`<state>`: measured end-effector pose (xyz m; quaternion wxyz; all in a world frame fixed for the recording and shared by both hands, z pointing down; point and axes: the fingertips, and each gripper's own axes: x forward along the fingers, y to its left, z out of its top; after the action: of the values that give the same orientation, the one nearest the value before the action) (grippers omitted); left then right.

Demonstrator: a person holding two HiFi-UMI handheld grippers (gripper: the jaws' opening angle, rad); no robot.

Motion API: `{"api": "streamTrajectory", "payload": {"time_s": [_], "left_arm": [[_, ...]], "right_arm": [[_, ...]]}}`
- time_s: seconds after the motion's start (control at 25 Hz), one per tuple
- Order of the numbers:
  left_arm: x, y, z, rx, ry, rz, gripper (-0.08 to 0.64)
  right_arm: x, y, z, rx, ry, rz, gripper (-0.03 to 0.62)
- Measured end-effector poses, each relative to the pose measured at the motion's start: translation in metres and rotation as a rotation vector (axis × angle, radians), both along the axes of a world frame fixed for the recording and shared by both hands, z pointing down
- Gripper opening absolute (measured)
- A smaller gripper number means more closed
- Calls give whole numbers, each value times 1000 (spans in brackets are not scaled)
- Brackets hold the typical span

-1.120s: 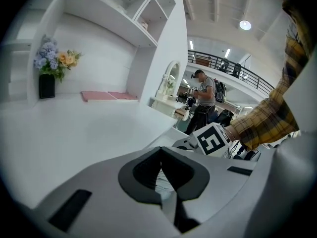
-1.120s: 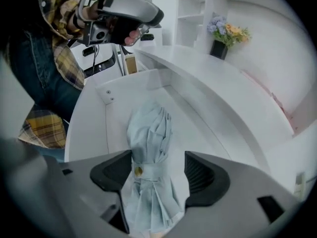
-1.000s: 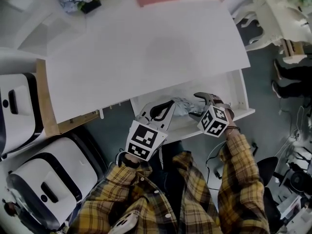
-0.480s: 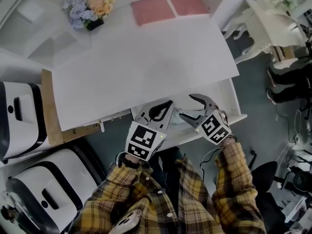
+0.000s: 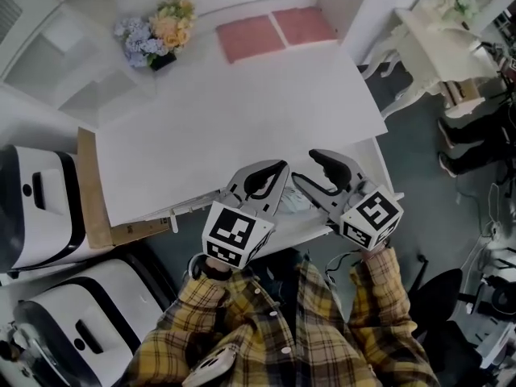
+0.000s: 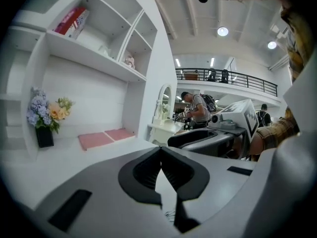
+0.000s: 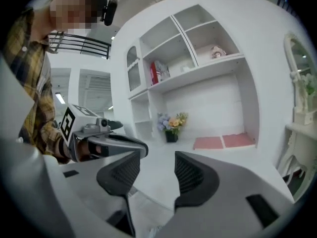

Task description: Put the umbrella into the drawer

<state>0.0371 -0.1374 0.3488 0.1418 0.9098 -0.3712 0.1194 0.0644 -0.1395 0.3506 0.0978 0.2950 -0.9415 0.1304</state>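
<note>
**Head view.** The drawer [image 5: 302, 221] stands open at the near edge of the desk [image 5: 242, 111], directly below both grippers. The umbrella [image 5: 294, 201] lies inside the drawer, under the gap between the left gripper [image 5: 279, 169] and the right gripper [image 5: 306, 166]. Only a small patterned patch of it shows, so its long axis and heading cannot be told. Both grippers are above the drawer with their jaws pointing toward the desk. Flowers [image 5: 157, 35] and two pink mats [image 5: 274, 29] sit at the far side of the desk, well ahead of the jaws.

**Left gripper view.** The jaw tips meet and nothing is between them. The shelf unit [image 6: 89, 53] stands ahead and to the left of the jaws. Its upper left compartment holds a red box [image 6: 72, 20]. A compartment nearer the middle holds a small figure [image 6: 129, 61].

**Right gripper view.** The jaws stand apart and are closing, with only bare desk seen between them. The left gripper lies just beside the left jaw. The flowers stand straight ahead of the jaws.
</note>
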Motion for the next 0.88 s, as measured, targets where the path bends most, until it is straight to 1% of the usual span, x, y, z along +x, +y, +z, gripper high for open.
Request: {"api": "streamTrajectory", "payload": {"time_s": [0.04, 0.08, 0.16, 0.24, 0.36, 0.48, 0.56, 0.68, 0.88], "left_arm": [[1, 0, -6, 9, 8, 2, 18], [2, 0, -11, 18, 15, 5, 18], [6, 1, -22, 37, 28, 12, 18], [9, 4, -32, 56, 40, 19, 18], [12, 10, -48, 84, 58, 34, 18], [15, 14, -65, 109, 85, 50, 18], [17, 16, -76, 128, 94, 60, 18], [22, 22, -91, 158, 106, 78, 18], [34, 36, -107, 198, 109, 123, 18]], "right_arm": [[0, 0, -10, 20, -10, 8, 212], [1, 1, -18, 38, -21, 15, 199], [3, 4, -35, 68, -49, 26, 195], [4, 9, -52, 97, -92, 39, 172], [8, 17, -79, 137, -156, 71, 155], [13, 25, -104, 180, -197, 95, 132], [15, 31, -116, 212, -198, 106, 106], [18, 41, -124, 236, -169, 124, 60], [22, 59, -125, 243, -151, 143, 35]]}}
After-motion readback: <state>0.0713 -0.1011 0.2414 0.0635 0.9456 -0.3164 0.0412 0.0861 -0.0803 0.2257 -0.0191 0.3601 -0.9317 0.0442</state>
